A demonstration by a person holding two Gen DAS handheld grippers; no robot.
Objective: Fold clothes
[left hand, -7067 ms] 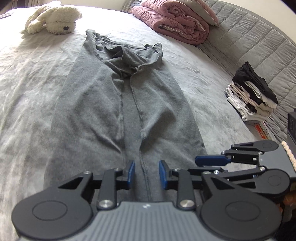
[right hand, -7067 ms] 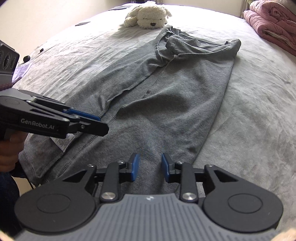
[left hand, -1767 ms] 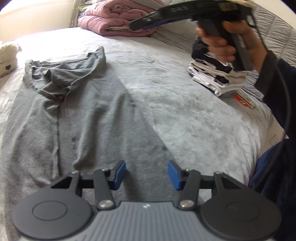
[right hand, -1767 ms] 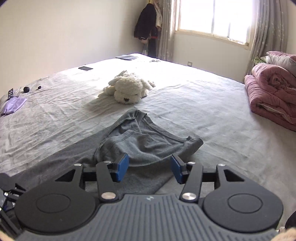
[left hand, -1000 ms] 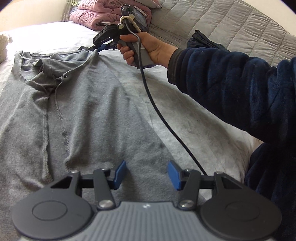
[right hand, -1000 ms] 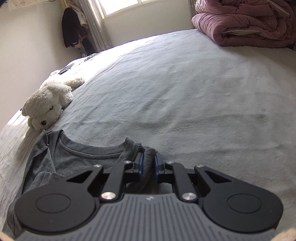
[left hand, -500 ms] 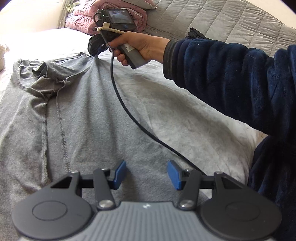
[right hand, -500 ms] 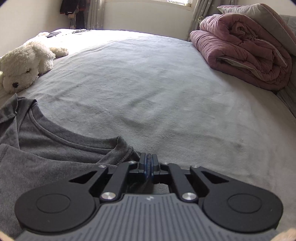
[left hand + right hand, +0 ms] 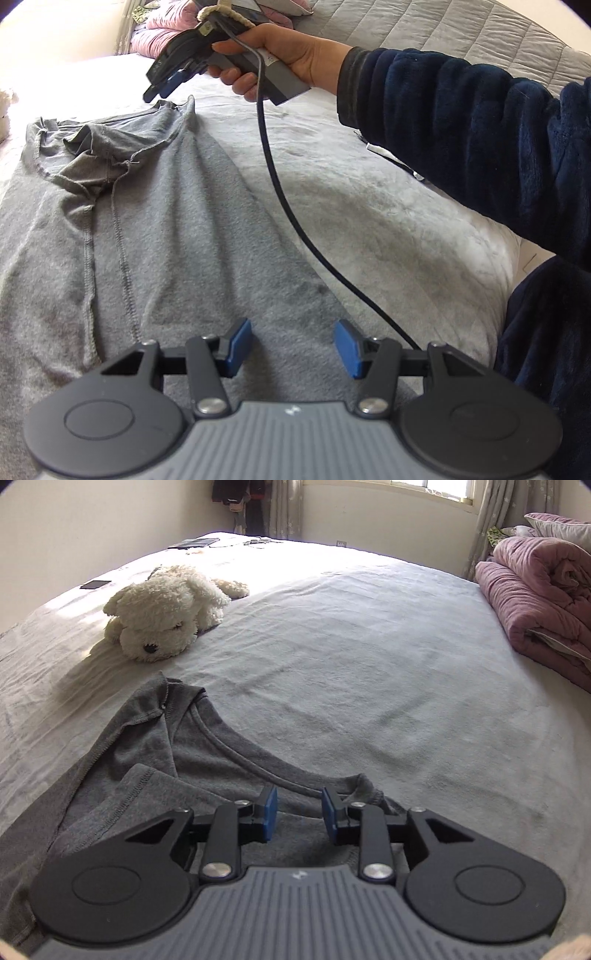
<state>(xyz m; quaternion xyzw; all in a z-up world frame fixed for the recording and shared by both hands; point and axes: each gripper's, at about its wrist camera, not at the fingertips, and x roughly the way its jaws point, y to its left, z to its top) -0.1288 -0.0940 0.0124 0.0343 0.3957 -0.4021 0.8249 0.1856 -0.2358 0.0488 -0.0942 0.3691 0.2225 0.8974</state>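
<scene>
On the bed [image 9: 369,657], grey shirt [image 9: 177,236] lies flat, collar at far end. No legible writing in view. Right gripper [image 9: 299,814] held above collar corner, jaws parted, holding nothing; hand [image 9: 280,59] grips its handle, cable trailing. Left gripper [image 9: 291,343] wide open, empty, over near hem. Plush dog [image 9: 166,613] far left.

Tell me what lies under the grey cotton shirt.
The grey cotton shirt lies on the pale grey bedspread, which shows all around it. Anything else beneath the cloth is covered.
</scene>
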